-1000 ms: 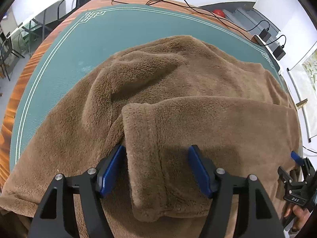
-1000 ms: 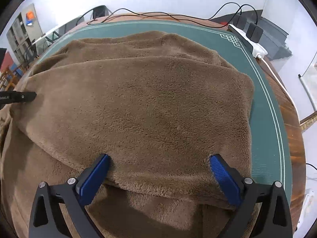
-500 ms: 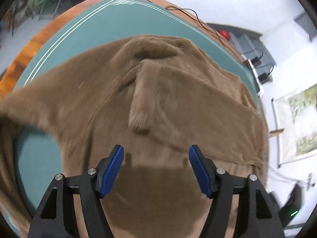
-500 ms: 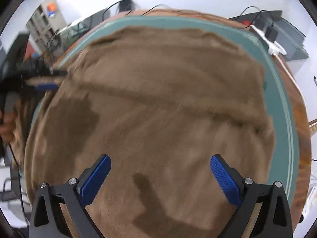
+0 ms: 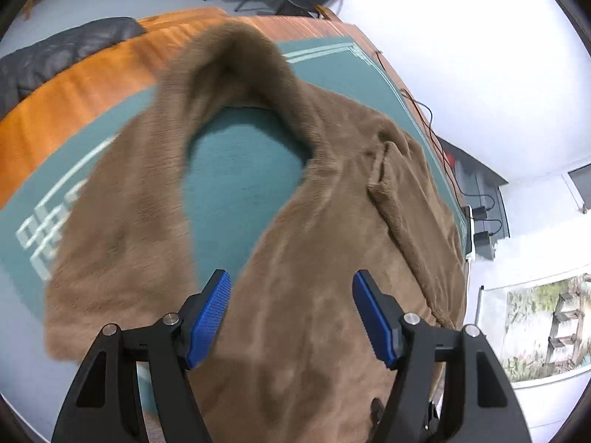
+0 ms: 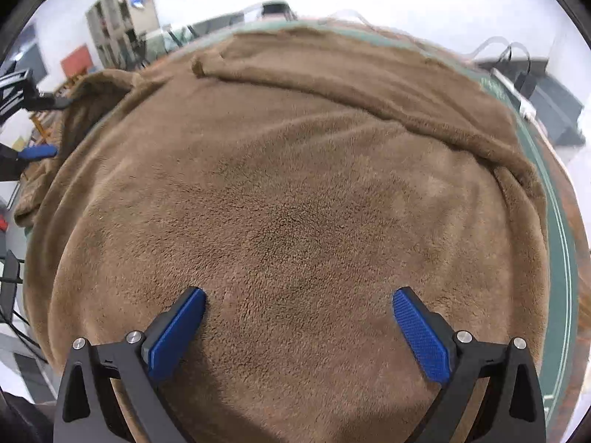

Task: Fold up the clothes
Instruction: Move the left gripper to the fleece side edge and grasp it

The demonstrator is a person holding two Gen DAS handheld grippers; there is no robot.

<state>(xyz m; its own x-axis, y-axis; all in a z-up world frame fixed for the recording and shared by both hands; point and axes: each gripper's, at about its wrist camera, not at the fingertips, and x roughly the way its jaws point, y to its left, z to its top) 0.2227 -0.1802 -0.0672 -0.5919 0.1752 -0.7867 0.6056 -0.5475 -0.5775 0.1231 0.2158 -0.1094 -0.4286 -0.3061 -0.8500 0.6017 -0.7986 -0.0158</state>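
Change since a second ago: the folded sleeve flap that was seen between the left gripper's fingers now lies farther off and to the right in the left wrist view, and a long sleeve with a patch of bare mat has come into that view.

Brown fleece garment (image 5: 332, 221): spread flat on the green mat (image 5: 236, 184), covering most of it. One sleeve (image 5: 122, 199) is arched over the mat on the left, blurred. A folded edge (image 6: 369, 88) is seen running across the far side in the right wrist view.

Left gripper (image 5: 291, 313): blue pads spread wide, nothing pinched. The garment lies below and ahead of the fingers; contact cannot be told.

Right gripper (image 6: 299, 325): blue pads spread wider still, nothing between them but the flat fleece beneath. Whether the tips rest on the pile cannot be told.

Mat: white border lines, laid on an orange-brown wooden table (image 5: 74, 88).

Surroundings: cables (image 5: 443, 147) at the table's far edge; a dark jacket (image 5: 55, 55) beyond the table.
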